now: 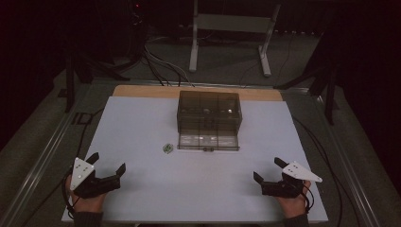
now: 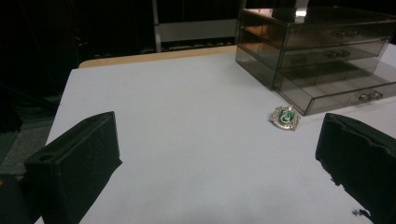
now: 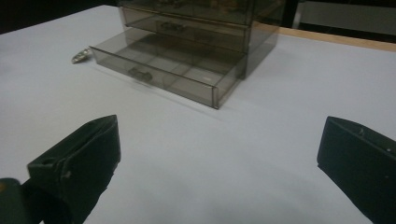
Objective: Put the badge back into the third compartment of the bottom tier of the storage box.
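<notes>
Left gripper (image 2: 219,154) jaws wide, green crest badge (image 2: 285,117) detailed

Black left gripper (image 1: 106,164), right gripper (image 1: 268,170) (grey plates, cables)

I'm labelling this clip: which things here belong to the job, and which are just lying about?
In the job: green badge; smoky drawer box with its bottom drawer pulled open; left gripper and right gripper, both open.
Lying about: metal stand; floor cables.

— What do we see carrying everything?
— A white table (image 1: 142,189). On it we find a smoky clear drawer box (image 1: 209,113), bottom drawer (image 1: 208,141) pulled out, and a small green badge (image 1: 167,148) just beside that drawer.
</notes>
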Available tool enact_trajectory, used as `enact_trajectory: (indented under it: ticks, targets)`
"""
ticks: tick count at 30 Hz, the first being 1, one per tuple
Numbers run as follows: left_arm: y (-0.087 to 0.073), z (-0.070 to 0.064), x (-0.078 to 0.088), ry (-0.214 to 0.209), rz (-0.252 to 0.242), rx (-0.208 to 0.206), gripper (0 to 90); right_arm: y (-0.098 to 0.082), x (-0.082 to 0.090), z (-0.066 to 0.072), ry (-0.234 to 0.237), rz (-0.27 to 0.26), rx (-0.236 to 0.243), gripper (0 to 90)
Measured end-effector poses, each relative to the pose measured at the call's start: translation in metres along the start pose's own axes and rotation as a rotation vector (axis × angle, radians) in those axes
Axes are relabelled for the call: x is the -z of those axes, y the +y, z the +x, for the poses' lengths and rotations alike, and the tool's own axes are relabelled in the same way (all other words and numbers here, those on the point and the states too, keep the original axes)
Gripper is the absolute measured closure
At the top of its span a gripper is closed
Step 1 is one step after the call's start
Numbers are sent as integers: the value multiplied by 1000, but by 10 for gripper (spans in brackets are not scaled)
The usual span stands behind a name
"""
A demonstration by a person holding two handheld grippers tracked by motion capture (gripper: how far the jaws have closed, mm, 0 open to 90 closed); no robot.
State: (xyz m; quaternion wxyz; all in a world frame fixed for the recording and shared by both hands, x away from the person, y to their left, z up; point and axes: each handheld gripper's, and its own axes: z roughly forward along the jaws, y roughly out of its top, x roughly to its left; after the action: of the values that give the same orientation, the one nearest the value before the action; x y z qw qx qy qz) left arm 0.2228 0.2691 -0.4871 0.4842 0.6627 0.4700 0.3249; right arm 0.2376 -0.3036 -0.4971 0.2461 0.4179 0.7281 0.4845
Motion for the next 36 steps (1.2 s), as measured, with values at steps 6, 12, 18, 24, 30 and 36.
enact_trajectory:
  ticks: [6,12,18,24,30,36]
  targets:
    - [-1,1,0,-5,-25,0,4,-1,1,0,-14,-2,0,1]
    - [7,1,2,8,-7,21,4,0,0,1,-39,-14,6,1]
    - [21,-6,-4,-14,29,-6,4,0,1,-1,-50,-25,-9,1]
    - [29,-11,-14,-34,58,-11,4,0,2,0,-57,-31,-8,1]
    - [40,-19,-26,-49,56,-35,4,0,3,-2,-64,-40,-28,1]
    - [44,-24,-39,-66,69,-51,4,0,2,-2,-65,-44,-27,1]
